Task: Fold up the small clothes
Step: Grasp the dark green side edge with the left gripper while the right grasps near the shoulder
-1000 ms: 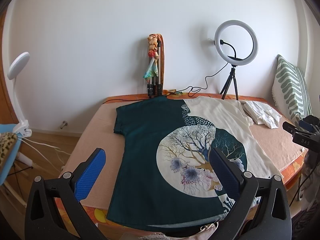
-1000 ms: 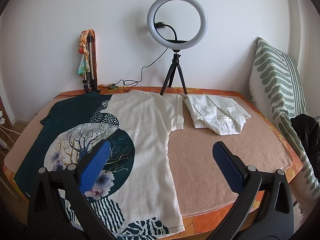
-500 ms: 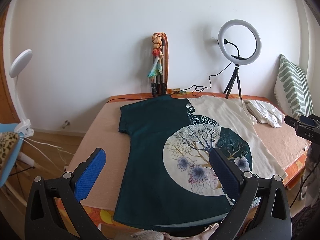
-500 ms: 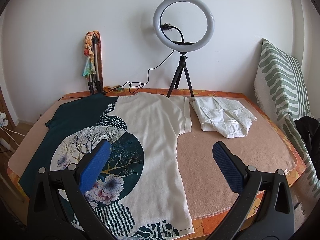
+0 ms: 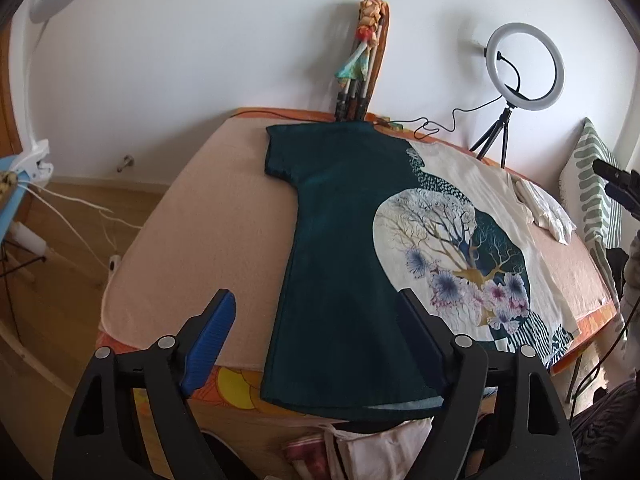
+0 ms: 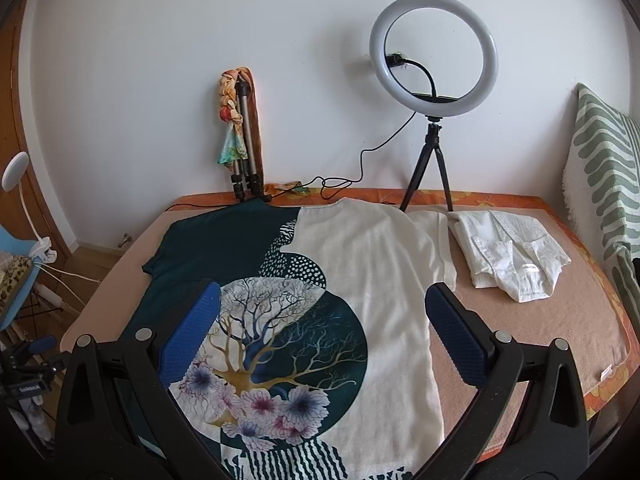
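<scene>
The shirt [image 5: 344, 264] lies lengthwise on the bed [image 5: 208, 240], collar at the far edge. The left gripper [image 5: 316, 340], jaws closing on nothing, straddles its dark side near the front hem; the right gripper [image 6: 320, 336] hovers open over the print.

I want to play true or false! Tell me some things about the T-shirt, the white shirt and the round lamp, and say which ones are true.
1. The T-shirt lies spread flat on the bed. True.
2. The T-shirt is red all over. False: one half is dark green, the other cream, with a tree and flowers printed on it.
3. The white shirt is folded and lies beside the T-shirt. True.
4. The ring lamp hangs from the ceiling. False: it stands on a small black tripod at the wall end of the bed.
5. The right gripper is pinching the T-shirt. False: its jaws are open above the T-shirt.
</scene>
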